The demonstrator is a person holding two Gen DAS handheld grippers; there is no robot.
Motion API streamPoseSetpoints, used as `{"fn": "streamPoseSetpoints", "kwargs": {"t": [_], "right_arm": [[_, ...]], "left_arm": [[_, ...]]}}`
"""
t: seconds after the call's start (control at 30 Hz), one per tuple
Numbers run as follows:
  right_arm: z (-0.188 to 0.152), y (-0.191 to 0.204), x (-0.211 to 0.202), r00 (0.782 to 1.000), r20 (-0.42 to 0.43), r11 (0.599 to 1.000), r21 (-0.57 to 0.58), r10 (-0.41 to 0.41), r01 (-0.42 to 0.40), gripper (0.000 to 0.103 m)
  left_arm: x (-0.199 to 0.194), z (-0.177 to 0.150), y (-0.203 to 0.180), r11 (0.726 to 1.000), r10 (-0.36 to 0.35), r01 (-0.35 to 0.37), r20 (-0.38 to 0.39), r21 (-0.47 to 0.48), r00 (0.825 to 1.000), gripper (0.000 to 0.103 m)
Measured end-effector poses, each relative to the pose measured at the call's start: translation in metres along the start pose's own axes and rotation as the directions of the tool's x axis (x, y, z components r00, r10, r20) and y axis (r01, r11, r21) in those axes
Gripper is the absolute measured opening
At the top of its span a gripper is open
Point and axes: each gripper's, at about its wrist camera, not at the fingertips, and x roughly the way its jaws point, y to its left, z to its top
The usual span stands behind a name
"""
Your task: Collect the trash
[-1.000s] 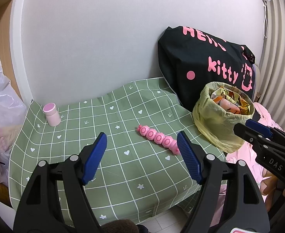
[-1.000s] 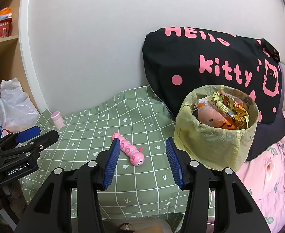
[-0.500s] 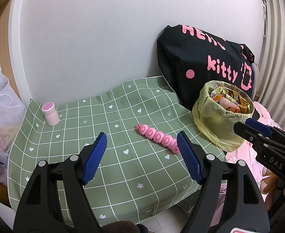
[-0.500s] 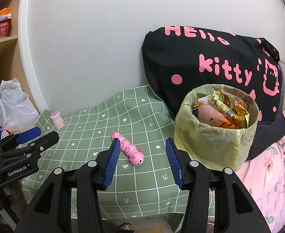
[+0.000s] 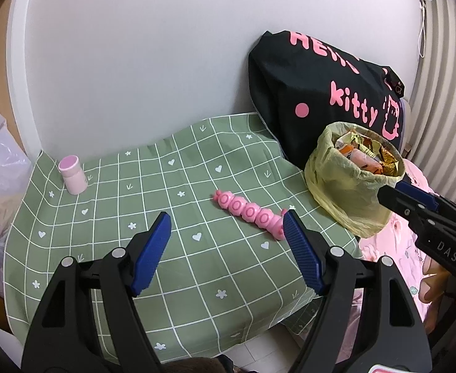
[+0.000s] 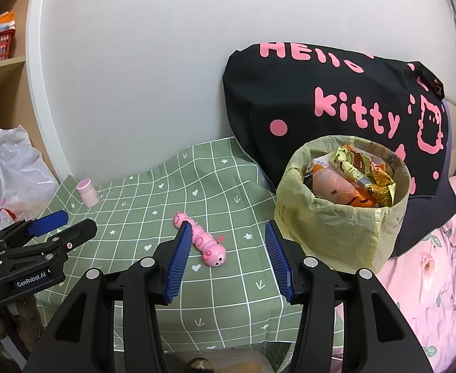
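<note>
Reading "HELLO kitty" on black bag (image 6: 337, 99), "GenRobot.AI" on left tool (image 6: 58, 228)

Green white-checked cloth (image 5: 172, 267), pink caterpillar toy (image 5: 249, 214), yellow bin bag (image 6: 337, 236).

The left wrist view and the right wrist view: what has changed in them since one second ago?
Nothing has visibly changed. Both grippers, left and right, hover with jaws open and empty. The pink caterpillar toy and the small pink bottle lie where they were on the green cloth, and the lined bin is as full as before.
</note>
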Motion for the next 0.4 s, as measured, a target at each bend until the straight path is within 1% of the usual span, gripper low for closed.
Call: {"fn": "streamPoseSetpoints", "kwargs": {"t": [0.13, 0.2, 0.27, 0.3, 0.33, 0.37, 0.4], "right_arm": [[0.003, 0.004, 0.016, 1.0, -0.021, 1.0, -0.014, 0.014, -0.014, 0.046], [0.004, 0.007, 0.03, 0.999, -0.037, 0.999, -0.02, 0.025, -0.026, 0.046], [0.004, 0.014, 0.055, 0.996, -0.071, 0.998, -0.035, 0.055, -0.058, 0.049], [0.005, 0.02, 0.071, 0.992, -0.096, 0.995, -0.045, 0.079, -0.083, 0.05], [0.005, 0.03, 0.093, 0.984, -0.138, 0.99, -0.063, 0.115, -0.125, 0.05], [0.005, 0.041, 0.112, 0.973, -0.177, 0.983, -0.082, 0.146, -0.163, 0.05], [0.005, 0.055, 0.134, 0.959, -0.22, 0.973, -0.107, 0.179, -0.206, 0.05]], "left_arm": [[0.013, 0.001, 0.014, 0.999, 0.026, -0.027, -0.022, -0.024, 0.999, 0.071], [0.024, 0.001, 0.032, 0.995, 0.055, -0.06, -0.058, -0.076, 0.997, 0.071], [0.041, 0.0, 0.065, 0.981, 0.099, -0.116, -0.114, -0.156, 0.989, 0.071], [0.05, -0.002, 0.085, 0.967, 0.132, -0.158, -0.138, -0.2, 0.982, 0.071], [0.062, -0.005, 0.11, 0.944, 0.179, -0.216, -0.161, -0.249, 0.97, 0.071], [0.071, -0.008, 0.128, 0.924, 0.22, -0.263, -0.177, -0.278, 0.959, 0.071], [0.085, -0.011, 0.153, 0.894, 0.276, -0.327, -0.199, -0.306, 0.94, 0.071]]}}
